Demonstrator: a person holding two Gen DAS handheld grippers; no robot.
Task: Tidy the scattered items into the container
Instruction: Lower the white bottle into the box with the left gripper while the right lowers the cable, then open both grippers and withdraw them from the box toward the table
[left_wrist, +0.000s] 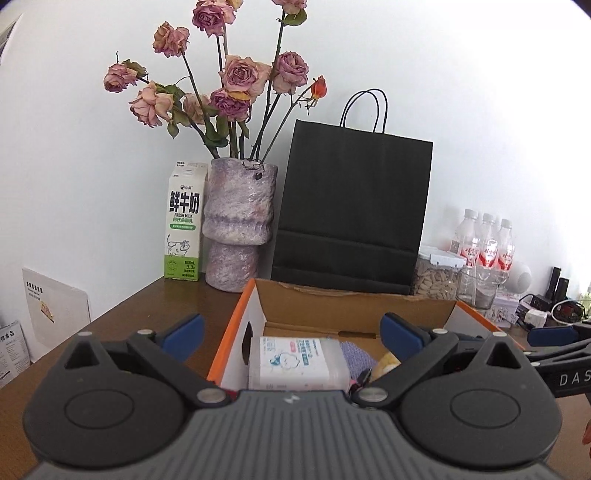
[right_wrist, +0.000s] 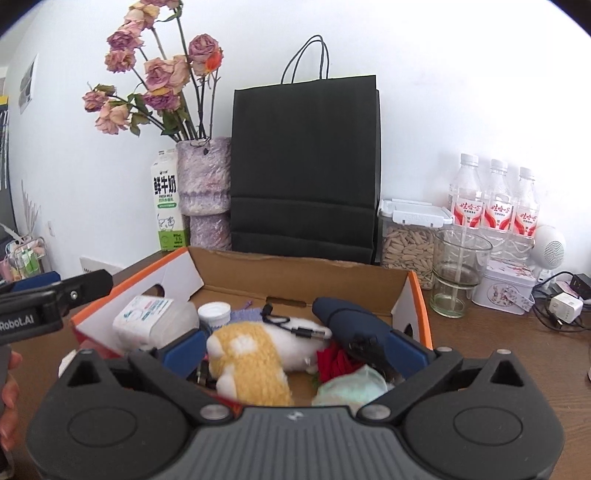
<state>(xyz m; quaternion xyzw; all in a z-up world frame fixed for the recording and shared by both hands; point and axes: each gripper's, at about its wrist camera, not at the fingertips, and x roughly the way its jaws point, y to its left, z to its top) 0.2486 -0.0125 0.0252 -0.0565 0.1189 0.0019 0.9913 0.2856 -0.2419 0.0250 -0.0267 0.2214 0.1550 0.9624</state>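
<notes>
From the left wrist, the left gripper (left_wrist: 291, 334) stands spread wide, blue pads far apart and nothing between them. It hangs over the near left corner of the cardboard box (left_wrist: 354, 306), which sits on the brown worktop (left_wrist: 147, 314). Inside the box lies a white tissue pack (left_wrist: 297, 363) flat against the left wall, with a scrap of purple cloth (left_wrist: 356, 356) just beside it. Behind the box stand a milk carton (left_wrist: 183, 221), a vase of dried roses (left_wrist: 238, 221) and a black paper bag (left_wrist: 352, 210). At the right edge the tip of the right gripper (left_wrist: 550, 338) pokes in.

Over to the right wrist: the right gripper (right_wrist: 295, 347) is also fully spread and empty-handed, held above the near edge of the box (right_wrist: 295, 273). The box is well filled: the tissue pack (right_wrist: 147, 317), a white jar lid (right_wrist: 214, 314), a yellow and white plush toy (right_wrist: 255, 354) with a black cable (right_wrist: 295, 326) draped on it, a dark blue pouch (right_wrist: 351, 317), something red (right_wrist: 336, 363) and a pale green cloth (right_wrist: 354, 386). A seed jar (right_wrist: 408, 251), a glass (right_wrist: 456, 273) and three water bottles (right_wrist: 498, 203) stand right of the bag.
</notes>
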